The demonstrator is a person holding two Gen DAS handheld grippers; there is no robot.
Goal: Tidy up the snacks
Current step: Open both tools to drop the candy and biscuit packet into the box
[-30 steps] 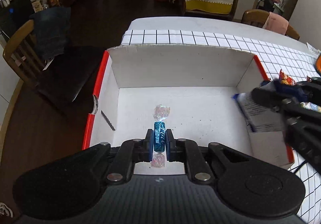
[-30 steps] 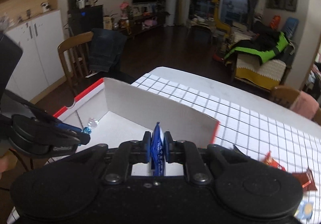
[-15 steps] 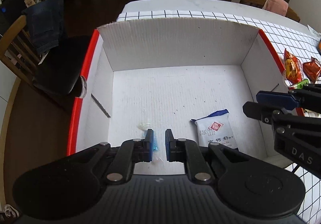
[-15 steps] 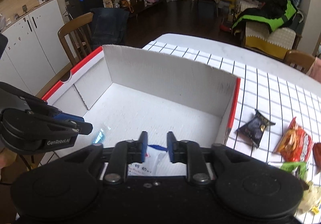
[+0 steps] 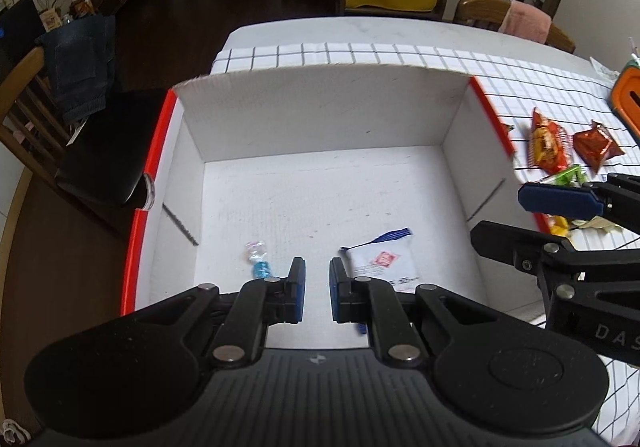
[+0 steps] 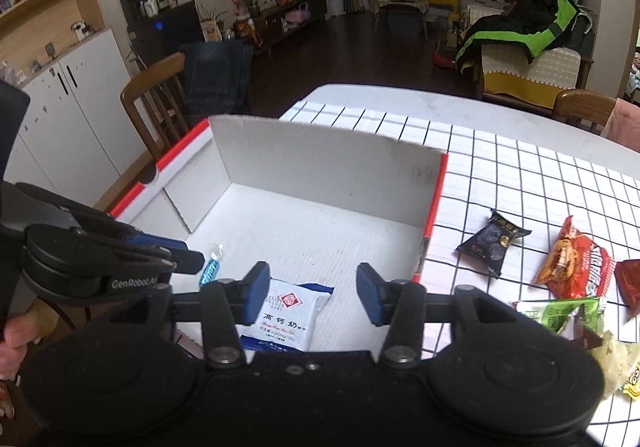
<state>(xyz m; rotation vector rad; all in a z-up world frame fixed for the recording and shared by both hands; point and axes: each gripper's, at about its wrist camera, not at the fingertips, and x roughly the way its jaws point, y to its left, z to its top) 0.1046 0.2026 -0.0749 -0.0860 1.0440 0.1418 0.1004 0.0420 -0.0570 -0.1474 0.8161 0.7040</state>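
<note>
Snacks lie partly sorted: a blue wrapped candy (image 5: pixel 261 266) and a white milk-tablet packet (image 6: pixel 289 311) rest apart on the floor of the white cardboard box (image 5: pixel 320 119) with red edges. Over the box's near edge, the left gripper (image 5: pixel 317 295) has its jaws nearly together with nothing between them; the candy sits just left of its fingers. The right gripper (image 6: pixel 313 295) hovers above the packet, its jaws opening, pads clear of the packet below. Outside the box, on the checked tablecloth (image 6: pixel 500 167), a black snack bag (image 6: pixel 493 242), a red-orange bag (image 6: pixel 573 262) and a green packet (image 6: pixel 560 313) wait to the right.
</note>
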